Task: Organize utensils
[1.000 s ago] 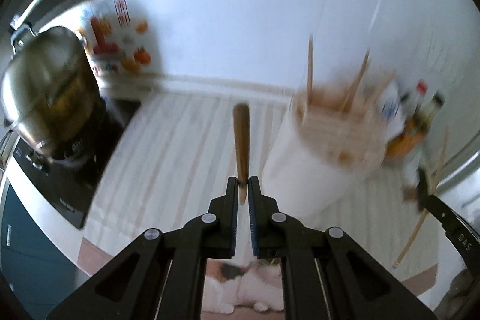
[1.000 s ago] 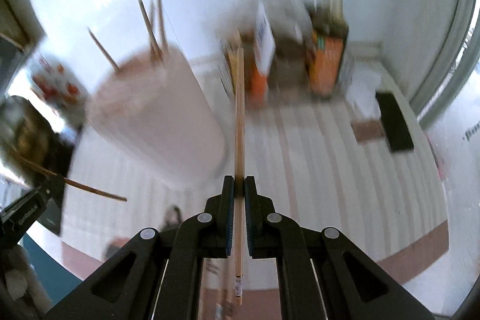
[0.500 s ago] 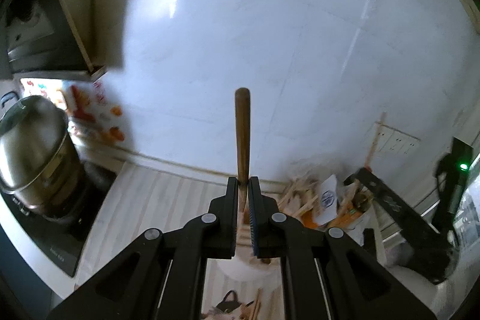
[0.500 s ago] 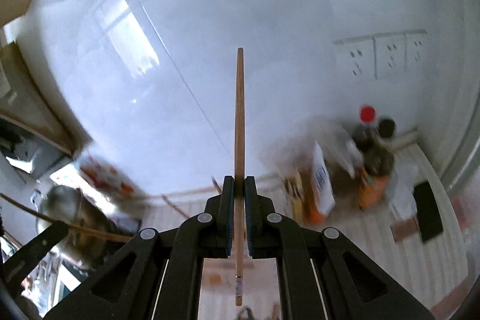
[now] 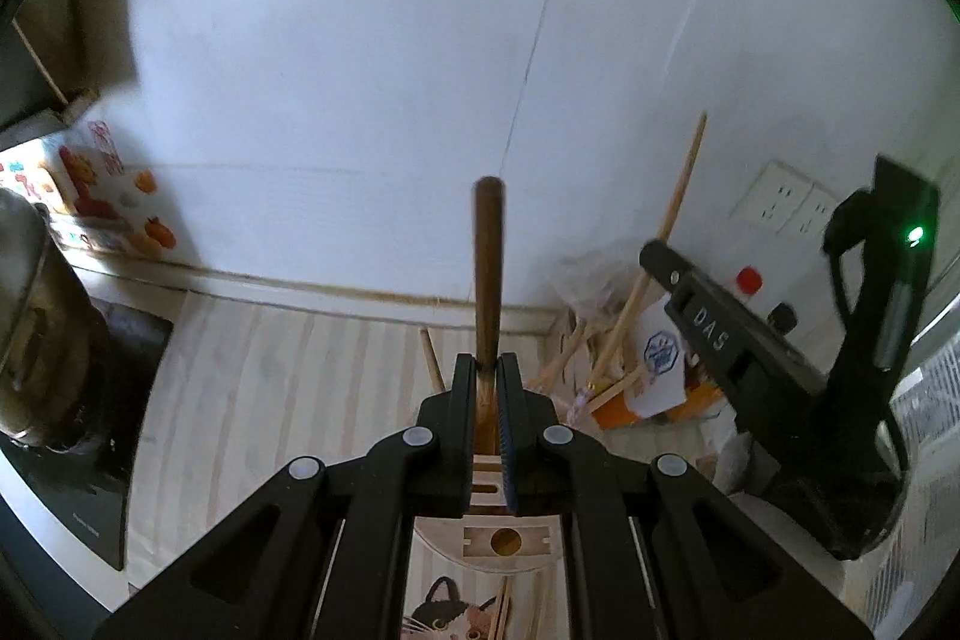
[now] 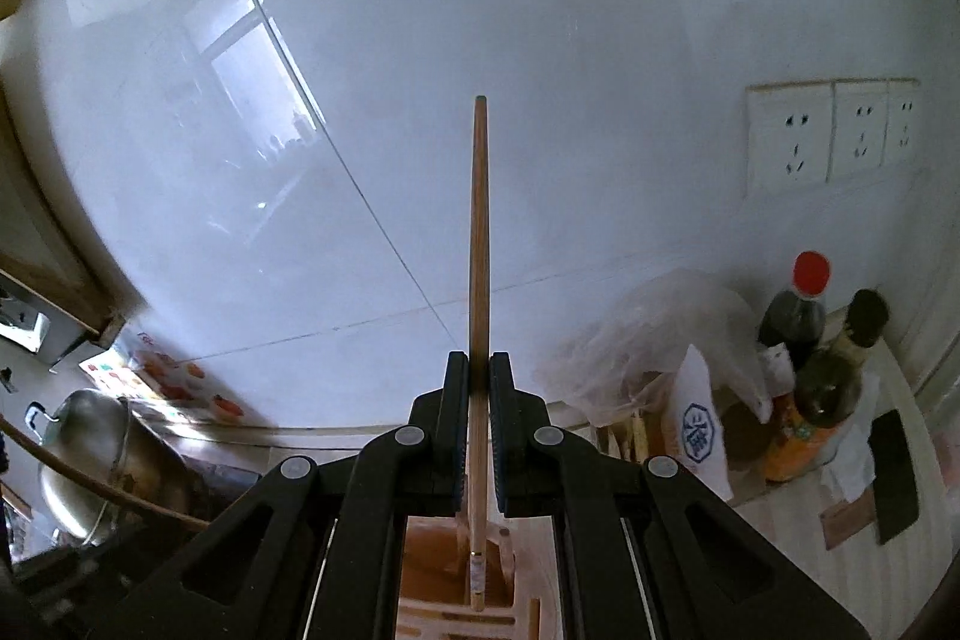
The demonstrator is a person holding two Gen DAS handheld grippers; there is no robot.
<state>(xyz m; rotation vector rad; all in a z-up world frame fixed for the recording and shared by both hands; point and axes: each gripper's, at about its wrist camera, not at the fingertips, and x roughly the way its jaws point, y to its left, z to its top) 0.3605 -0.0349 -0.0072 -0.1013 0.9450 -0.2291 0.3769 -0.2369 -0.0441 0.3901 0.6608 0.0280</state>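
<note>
My left gripper [image 5: 487,382] has its jaws clamped on a dark wooden handle [image 5: 487,274] — it stands up before the white wall, above the slotted wooden holder [image 5: 507,541] near the bench's front edge. My right gripper [image 6: 479,382] is closed on a pale chopstick [image 6: 479,244], its lower end over that holder [image 6: 456,580] — bottles [image 6: 801,334] crowd the bench's back right corner.

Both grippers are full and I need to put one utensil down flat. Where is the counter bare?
Bare: the striped counter between the steel pot and the utensil holder. Crowded: the right corner, with bottles, bags and loose chopsticks.
</note>
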